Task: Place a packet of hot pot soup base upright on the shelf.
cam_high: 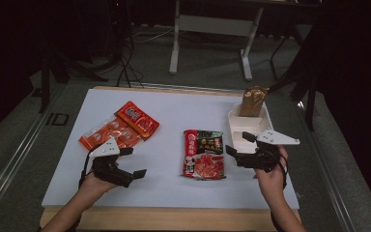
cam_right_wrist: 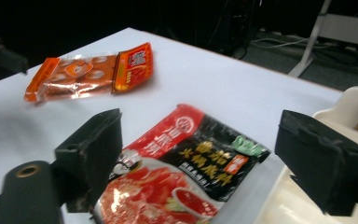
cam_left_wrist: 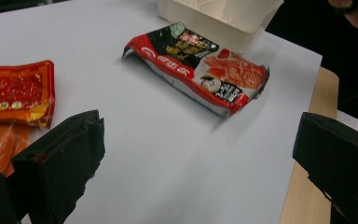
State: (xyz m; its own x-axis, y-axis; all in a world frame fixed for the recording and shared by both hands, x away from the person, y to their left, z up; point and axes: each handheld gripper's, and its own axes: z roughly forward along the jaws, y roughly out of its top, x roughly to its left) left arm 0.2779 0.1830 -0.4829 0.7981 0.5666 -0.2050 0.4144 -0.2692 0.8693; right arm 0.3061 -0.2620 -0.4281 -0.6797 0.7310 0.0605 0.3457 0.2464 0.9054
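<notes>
A red and black food packet (cam_high: 203, 153) (cam_left_wrist: 198, 70) (cam_right_wrist: 182, 170) lies flat in the middle of the white board (cam_high: 174, 116). Two orange-red packets (cam_high: 121, 126) (cam_right_wrist: 91, 70) (cam_left_wrist: 14, 93) overlap at the left. My left gripper (cam_high: 133, 162) (cam_left_wrist: 196, 158) is open near the front left, just right of the orange packets, holding nothing. My right gripper (cam_high: 240, 144) (cam_right_wrist: 198, 154) is open just right of the red and black packet, at the front of the white tray (cam_high: 263, 126), with nothing between its jaws.
The white tray (cam_left_wrist: 223, 18) (cam_right_wrist: 349, 109) sits at the board's right side with a brown pouch (cam_high: 252, 101) standing at its far end. The board's wooden edge (cam_high: 174, 217) runs along the front. Table legs (cam_high: 212, 29) stand on the floor beyond.
</notes>
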